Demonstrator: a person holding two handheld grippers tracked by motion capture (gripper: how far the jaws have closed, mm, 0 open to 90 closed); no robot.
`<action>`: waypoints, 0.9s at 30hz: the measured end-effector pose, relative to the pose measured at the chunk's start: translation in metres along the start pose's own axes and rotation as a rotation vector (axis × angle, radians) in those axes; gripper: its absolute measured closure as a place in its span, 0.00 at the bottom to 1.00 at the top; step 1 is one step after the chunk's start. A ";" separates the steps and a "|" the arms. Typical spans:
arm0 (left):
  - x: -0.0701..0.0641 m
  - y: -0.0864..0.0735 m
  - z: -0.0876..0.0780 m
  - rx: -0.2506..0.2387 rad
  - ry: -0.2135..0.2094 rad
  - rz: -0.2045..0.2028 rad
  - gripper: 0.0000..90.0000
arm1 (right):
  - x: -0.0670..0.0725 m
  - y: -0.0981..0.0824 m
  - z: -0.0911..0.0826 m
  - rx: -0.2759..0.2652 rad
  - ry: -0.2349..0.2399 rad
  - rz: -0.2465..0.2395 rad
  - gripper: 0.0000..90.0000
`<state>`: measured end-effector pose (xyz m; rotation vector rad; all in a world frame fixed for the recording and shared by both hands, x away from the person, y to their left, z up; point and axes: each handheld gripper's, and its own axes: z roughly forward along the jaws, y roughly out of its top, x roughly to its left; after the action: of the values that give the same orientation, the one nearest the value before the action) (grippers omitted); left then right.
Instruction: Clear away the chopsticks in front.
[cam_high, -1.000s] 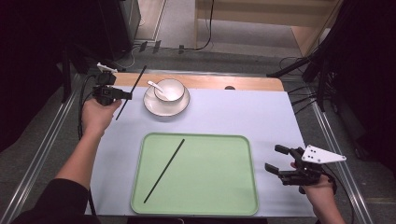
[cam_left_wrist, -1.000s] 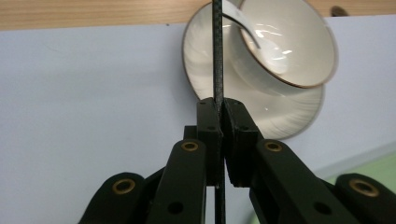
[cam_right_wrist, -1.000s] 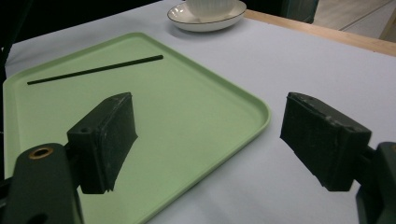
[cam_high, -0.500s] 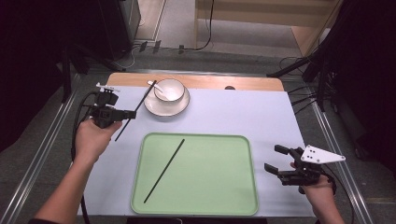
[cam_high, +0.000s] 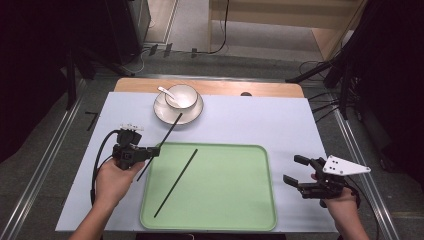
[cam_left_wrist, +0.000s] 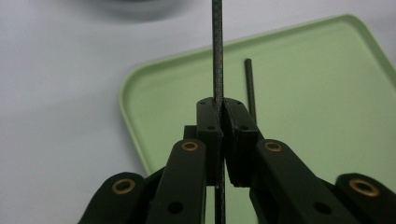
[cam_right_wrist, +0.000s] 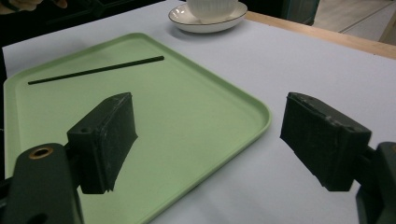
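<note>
My left gripper (cam_high: 155, 150) is shut on a thin black chopstick (cam_high: 166, 136), held slanted over the left edge of the green tray (cam_high: 250, 215). In the left gripper view the chopstick (cam_left_wrist: 217, 56) runs straight up between the closed pads (cam_left_wrist: 208, 126). A second black chopstick (cam_high: 176, 182) lies diagonally inside the tray, also seen as the chopstick (cam_left_wrist: 250, 88) and the chopstick (cam_right_wrist: 95, 70). My right gripper (cam_high: 294, 170) rests open at the tray's right side, its pads (cam_right_wrist: 112, 135) wide apart with nothing between them.
A white bowl with a spoon (cam_high: 180, 96) sits on a saucer (cam_high: 195, 114) at the back of the pale mat (cam_high: 280, 125). A wooden table edge (cam_high: 260, 89) runs behind it. Metal rails flank the table.
My left gripper has carried the chopstick from beside the saucer toward me and right, down to the tray's left edge. The right gripper has stayed put.
</note>
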<state>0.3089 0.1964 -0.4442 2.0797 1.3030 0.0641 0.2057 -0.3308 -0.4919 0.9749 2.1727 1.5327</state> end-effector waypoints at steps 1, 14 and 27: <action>-0.001 -0.004 0.001 -0.001 -0.011 -0.015 0.96 | 0.000 0.000 0.000 0.000 0.000 0.000 0.20; -0.014 -0.050 0.005 0.073 -0.020 -0.083 0.96 | 0.001 0.001 0.000 -0.001 0.004 -0.003 0.20; -0.015 -0.066 0.016 0.129 0.028 -0.162 0.95 | 0.000 0.001 0.002 0.001 0.011 -0.007 0.20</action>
<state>0.2561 0.1944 -0.4888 2.0776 1.5240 -0.0643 0.2074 -0.3286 -0.4917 0.9602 2.1819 1.5372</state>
